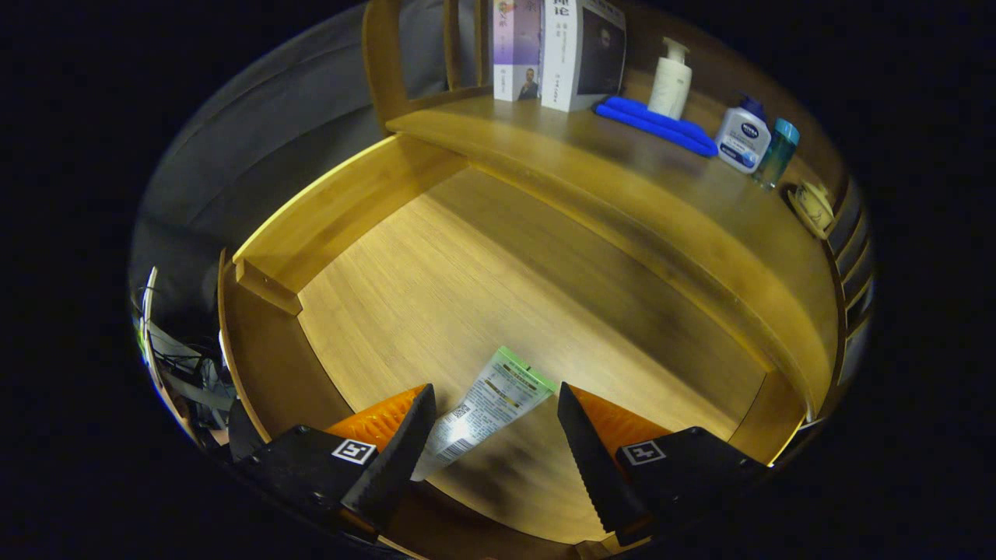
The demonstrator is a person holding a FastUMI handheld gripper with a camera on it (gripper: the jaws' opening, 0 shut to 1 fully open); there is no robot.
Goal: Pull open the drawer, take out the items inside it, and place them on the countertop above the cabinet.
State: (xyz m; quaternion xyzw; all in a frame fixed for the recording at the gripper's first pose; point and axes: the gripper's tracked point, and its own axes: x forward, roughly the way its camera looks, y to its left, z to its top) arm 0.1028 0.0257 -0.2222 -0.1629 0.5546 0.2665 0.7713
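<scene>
The drawer (436,311) is open and the tube (486,408) lies flat between the spread fingers of the tool (492,435), untouched. Closing too high could push the tube away.

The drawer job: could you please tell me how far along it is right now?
Done: the drawer is pulled open. In hand: the gripper is open, its fingers on either side of a tube lying on the drawer floor, not yet pressing it. Left: grasp the tube and set it on the countertop above.
</scene>
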